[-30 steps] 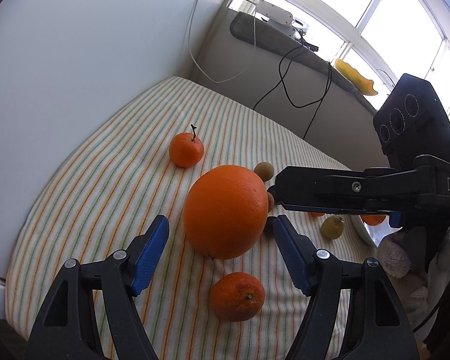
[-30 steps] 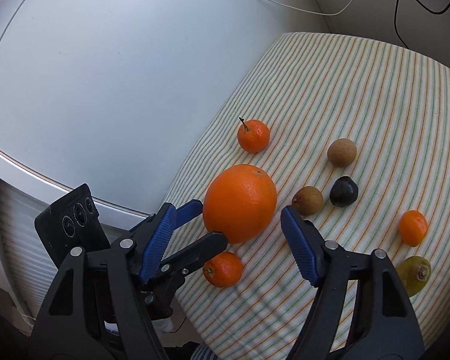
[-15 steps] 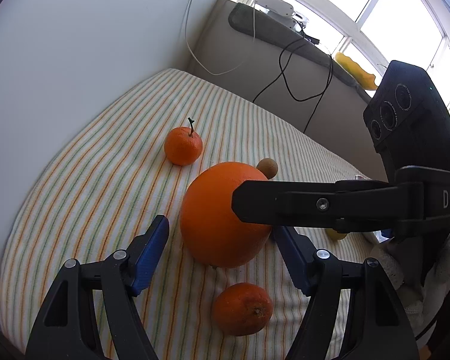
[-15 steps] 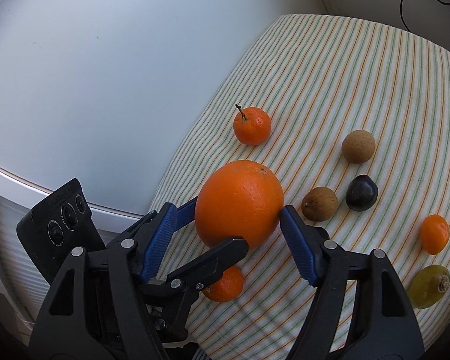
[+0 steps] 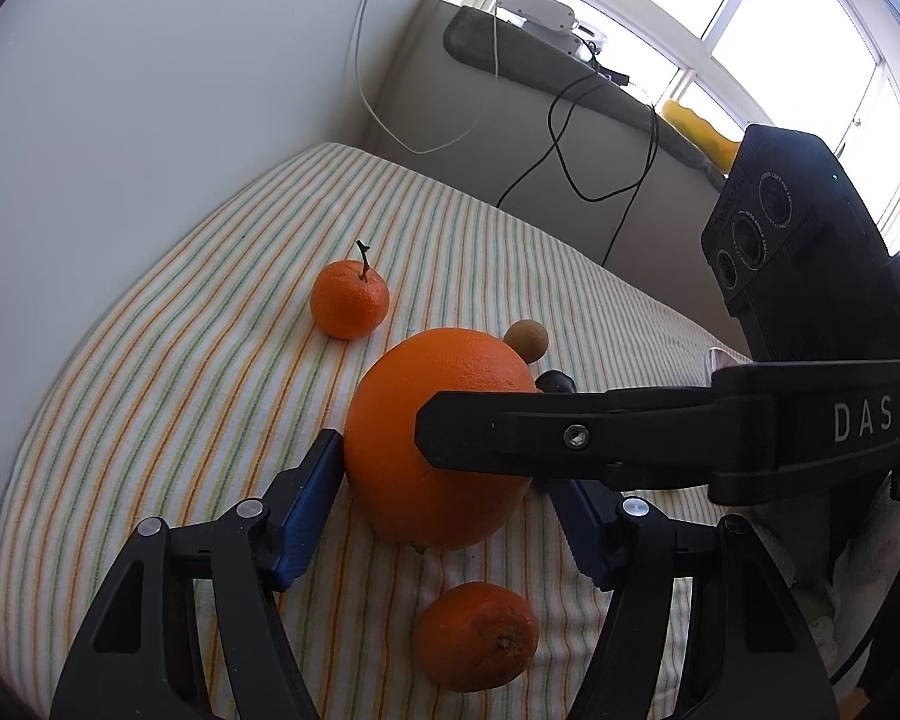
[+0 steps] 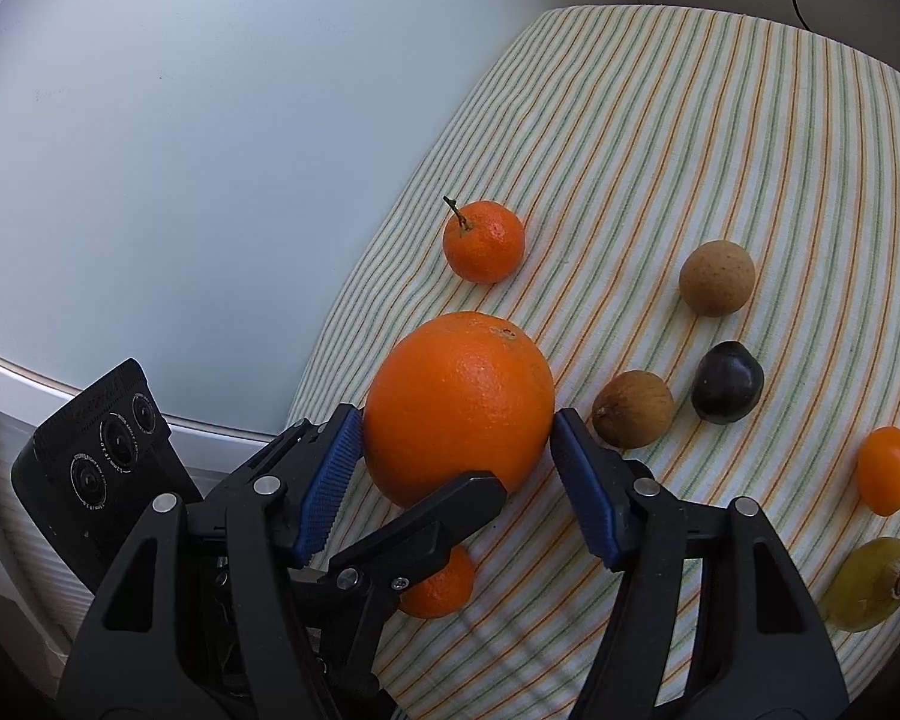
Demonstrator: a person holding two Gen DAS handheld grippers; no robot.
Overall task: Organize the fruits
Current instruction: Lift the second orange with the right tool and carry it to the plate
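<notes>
Both grippers were closing on the same big orange (image 6: 459, 405), which sat on the striped cloth (image 6: 720, 138). In the right wrist view the right gripper (image 6: 457, 468) had its blue pads (image 6: 330, 480) on either side of the orange: the nine o'clock pad touched the peel and the three o'clock pad was at its edge. In the left wrist view the left gripper (image 5: 444, 498) straddled the fruit too, its nine o'clock pad against the peel; its three o'clock pad was hidden behind the right gripper's black finger, so that contact could not be told.

Outward from the orange, a stemmed mandarin (image 6: 483, 240) lay at twelve o'clock, a second mandarin (image 5: 477, 636) at six, and a brown fruit (image 6: 632, 409) and a dark plum (image 6: 727, 382) at three.
</notes>
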